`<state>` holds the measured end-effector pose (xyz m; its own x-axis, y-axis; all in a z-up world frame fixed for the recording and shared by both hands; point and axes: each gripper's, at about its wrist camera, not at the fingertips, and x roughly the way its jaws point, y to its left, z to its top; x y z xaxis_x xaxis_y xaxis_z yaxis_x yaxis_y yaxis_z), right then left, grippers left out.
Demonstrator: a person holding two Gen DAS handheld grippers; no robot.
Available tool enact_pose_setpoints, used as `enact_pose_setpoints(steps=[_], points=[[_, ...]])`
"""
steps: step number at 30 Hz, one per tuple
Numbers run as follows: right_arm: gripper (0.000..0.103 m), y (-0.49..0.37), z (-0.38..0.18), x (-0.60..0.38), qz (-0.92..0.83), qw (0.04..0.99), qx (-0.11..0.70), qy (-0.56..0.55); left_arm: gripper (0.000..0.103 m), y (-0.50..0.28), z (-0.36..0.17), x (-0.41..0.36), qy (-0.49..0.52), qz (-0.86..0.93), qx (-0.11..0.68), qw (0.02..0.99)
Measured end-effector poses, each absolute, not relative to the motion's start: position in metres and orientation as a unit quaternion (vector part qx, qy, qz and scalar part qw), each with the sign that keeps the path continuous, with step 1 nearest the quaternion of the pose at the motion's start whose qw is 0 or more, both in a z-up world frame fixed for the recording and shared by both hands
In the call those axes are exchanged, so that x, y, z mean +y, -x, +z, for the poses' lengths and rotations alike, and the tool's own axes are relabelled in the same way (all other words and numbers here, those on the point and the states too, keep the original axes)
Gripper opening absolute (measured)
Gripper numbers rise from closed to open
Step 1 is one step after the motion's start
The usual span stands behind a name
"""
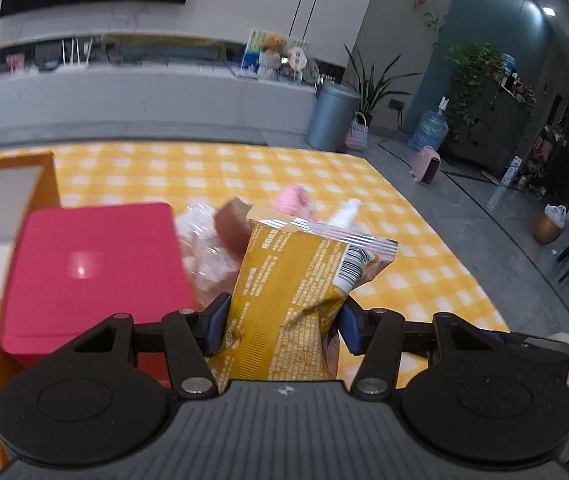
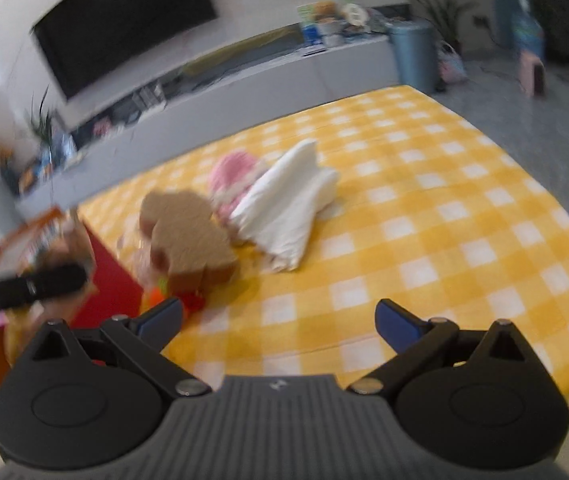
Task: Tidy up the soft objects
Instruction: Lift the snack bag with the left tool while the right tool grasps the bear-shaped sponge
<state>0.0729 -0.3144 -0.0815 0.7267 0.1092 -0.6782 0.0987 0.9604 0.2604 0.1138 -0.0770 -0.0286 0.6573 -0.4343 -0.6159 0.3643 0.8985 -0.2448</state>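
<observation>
Two grippers work over a yellow checked cloth [image 2: 424, 208]. The left gripper [image 1: 282, 322] is clenched on a crinkly mustard snack bag [image 1: 296, 292] with a silver top edge, low in the middle of its view; a glossy pink box [image 1: 92, 276] stands beside it at left. The right gripper [image 2: 278, 320] is spread wide, holding nothing. Beyond it lie a brown bread-shaped plush [image 2: 188, 232], a folded white cloth [image 2: 284, 208] and a pink fluffy toy [image 2: 230, 174], touching one another.

We see a bright room lit by ceiling spotlights [image 1: 548, 11]. A glare spot sits on the red box [image 1: 84, 270]. The right wrist view is blurred by motion, and both views bend strongly at the edges.
</observation>
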Motion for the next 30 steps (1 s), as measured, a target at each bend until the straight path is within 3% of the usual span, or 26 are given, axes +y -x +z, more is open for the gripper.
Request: enact_pose_setpoints(steps=[15,19,22,25,30], points=[[0.100,-0.148,-0.104,-0.263,0.112,0.925,0.341,-0.122,0.063,-0.104,0.002,-0.023,0.132,-0.221,0.309,0.916],[0.100,-0.176,-0.119,-0.260,0.095,0.908,0.386,-0.131,0.063,-0.107,0.003,-0.017,0.128,-0.207,0.299,0.923],[0.089,-0.186,-0.126,-0.261,0.087,0.900,0.403,-0.143,0.063,-0.110,0.001,-0.014,0.137,-0.199,0.300,0.923],[0.068,-0.189,-0.128,-0.259,0.099,0.900,0.404,-0.133,0.063,-0.111,-0.001,-0.014,0.132,-0.198,0.300,0.924],[0.063,-0.179,-0.123,-0.265,0.111,0.903,0.394,-0.127,0.063,-0.107,-0.005,-0.018,0.137,-0.206,0.297,0.922]])
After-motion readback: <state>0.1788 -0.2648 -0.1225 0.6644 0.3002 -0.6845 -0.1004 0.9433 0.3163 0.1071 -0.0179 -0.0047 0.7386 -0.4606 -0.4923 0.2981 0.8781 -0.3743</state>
